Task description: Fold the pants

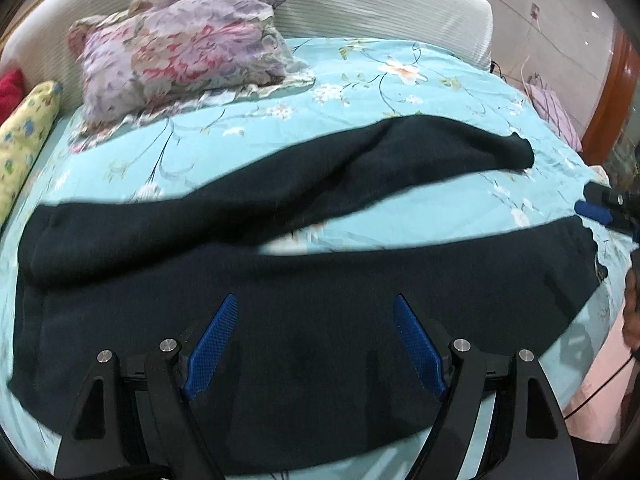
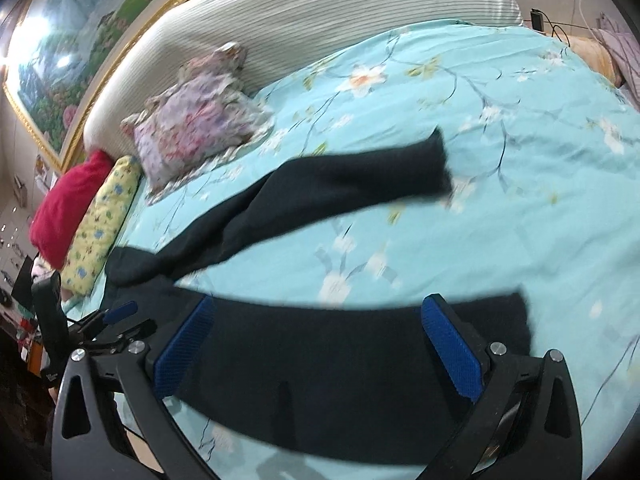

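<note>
Lying spread on the bedsheet (image 1: pixel 400 76), pants (image 1: pixel 280 300) — legs splayed apart.

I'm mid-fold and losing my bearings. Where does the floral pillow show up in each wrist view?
Left wrist: the floral pillow sits upper left, against the ribbed headboard, beyond the dark pants.
Right wrist: the floral pillow sits left of center, at the headboard's foot, above the far pant leg.
Shared landmark: the yellow bolster lies just left of the pillow in both views.
</note>
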Action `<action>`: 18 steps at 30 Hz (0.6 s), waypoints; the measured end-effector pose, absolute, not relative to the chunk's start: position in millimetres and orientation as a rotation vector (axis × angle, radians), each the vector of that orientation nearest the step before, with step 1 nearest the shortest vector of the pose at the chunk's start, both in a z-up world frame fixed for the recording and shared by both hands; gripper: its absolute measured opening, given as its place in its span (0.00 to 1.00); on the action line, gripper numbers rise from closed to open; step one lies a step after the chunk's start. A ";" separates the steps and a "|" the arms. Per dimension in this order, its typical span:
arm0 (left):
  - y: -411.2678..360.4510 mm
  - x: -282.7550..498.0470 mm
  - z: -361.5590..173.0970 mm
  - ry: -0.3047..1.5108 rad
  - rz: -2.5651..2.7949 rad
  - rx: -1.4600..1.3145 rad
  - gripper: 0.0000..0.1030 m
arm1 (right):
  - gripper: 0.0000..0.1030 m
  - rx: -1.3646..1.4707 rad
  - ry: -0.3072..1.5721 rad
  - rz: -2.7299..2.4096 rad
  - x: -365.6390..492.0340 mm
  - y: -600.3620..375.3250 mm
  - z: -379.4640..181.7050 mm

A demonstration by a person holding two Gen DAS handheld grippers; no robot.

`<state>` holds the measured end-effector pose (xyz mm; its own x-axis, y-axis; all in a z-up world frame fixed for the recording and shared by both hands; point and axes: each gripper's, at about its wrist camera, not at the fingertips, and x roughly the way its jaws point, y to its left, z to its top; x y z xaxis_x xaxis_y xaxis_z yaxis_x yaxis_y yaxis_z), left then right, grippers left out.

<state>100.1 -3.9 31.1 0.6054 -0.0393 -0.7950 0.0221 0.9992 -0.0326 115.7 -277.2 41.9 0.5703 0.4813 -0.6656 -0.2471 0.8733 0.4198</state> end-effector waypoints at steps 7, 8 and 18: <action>-6.8 160.3 37.9 0.946 -0.076 0.080 0.79 | 0.98 0.352 0.913 0.412 184.7 -307.7 53.0; -8.0 168.5 37.5 0.952 -0.079 0.094 0.79 | 0.97 0.359 0.919 0.412 193.3 -311.2 53.1; -6.0 241.9 21.4 1.040 -0.138 0.127 0.79 | 0.80 0.374 1.032 0.387 269.3 -323.3 38.8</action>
<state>241.9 -6.0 21.4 0.4987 -0.0534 -0.8651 0.1738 0.9840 0.0395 269.3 -323.3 38.8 0.4583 0.4773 -0.7498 -0.1329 0.8709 0.4731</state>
